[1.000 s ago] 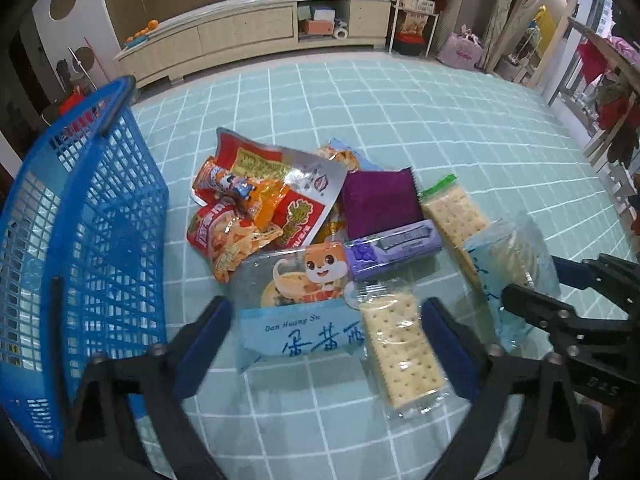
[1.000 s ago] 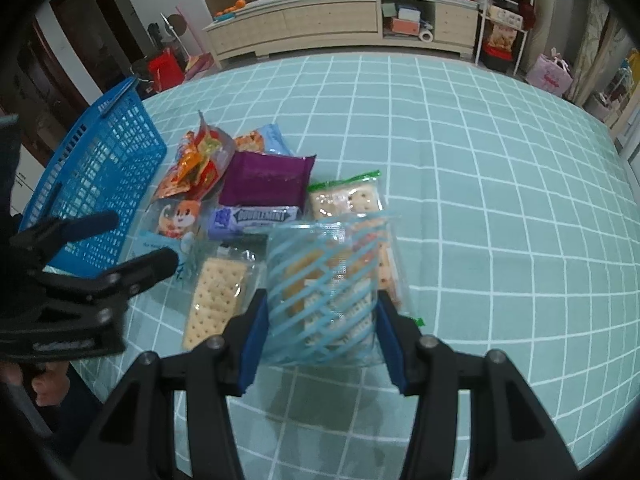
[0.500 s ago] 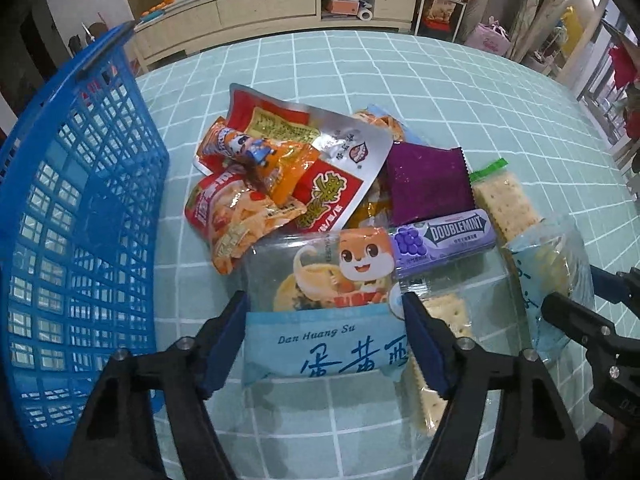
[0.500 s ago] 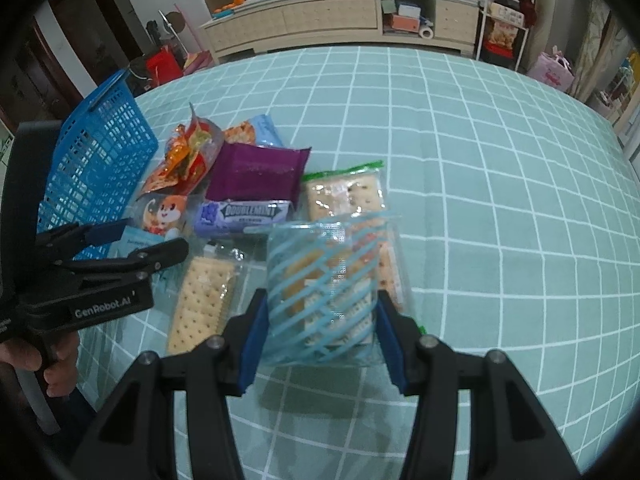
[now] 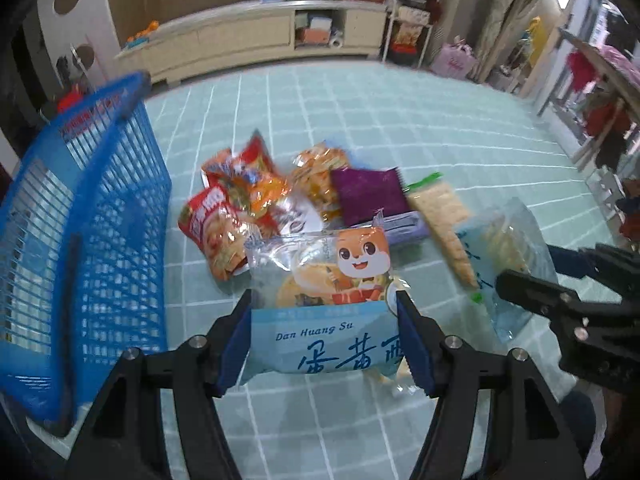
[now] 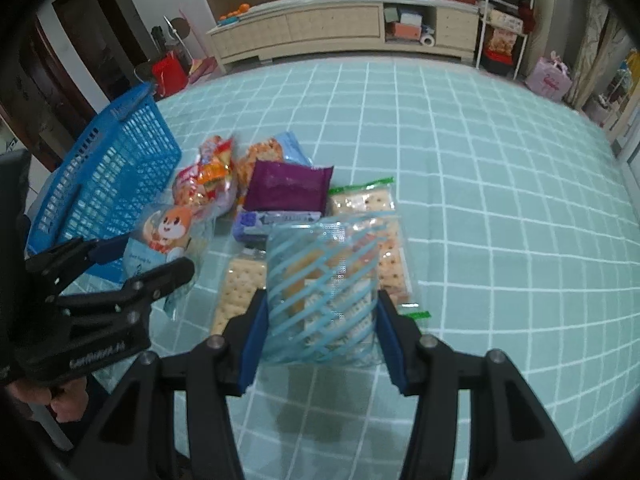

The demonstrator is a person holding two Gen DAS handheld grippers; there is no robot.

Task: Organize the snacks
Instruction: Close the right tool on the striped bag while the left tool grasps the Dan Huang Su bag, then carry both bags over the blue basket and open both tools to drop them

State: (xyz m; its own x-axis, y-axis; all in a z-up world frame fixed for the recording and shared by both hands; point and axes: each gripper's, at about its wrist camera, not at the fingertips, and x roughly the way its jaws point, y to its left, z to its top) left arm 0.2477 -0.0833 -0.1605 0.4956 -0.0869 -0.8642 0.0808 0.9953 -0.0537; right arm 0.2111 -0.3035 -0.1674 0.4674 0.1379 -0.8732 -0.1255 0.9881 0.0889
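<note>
Under the right gripper (image 6: 320,328) (clamping striped packet (image 6: 322,292)), a hand (image 6: 60,398) shows.

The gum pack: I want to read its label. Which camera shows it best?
The right wrist view: the gum pack lies mostly uncovered below the purple packet. In the left wrist view the fox pastry bag hides most of it.

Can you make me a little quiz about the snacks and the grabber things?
1. True or false: the blue basket stands left of the snack pile.
2. What does the left gripper hold? A) purple packet B) fox packet C) gum pack
3. Fill in: the right gripper holds a clear bag with blue ____.

Key: 1 true; 2 B; 3 stripes.
</note>
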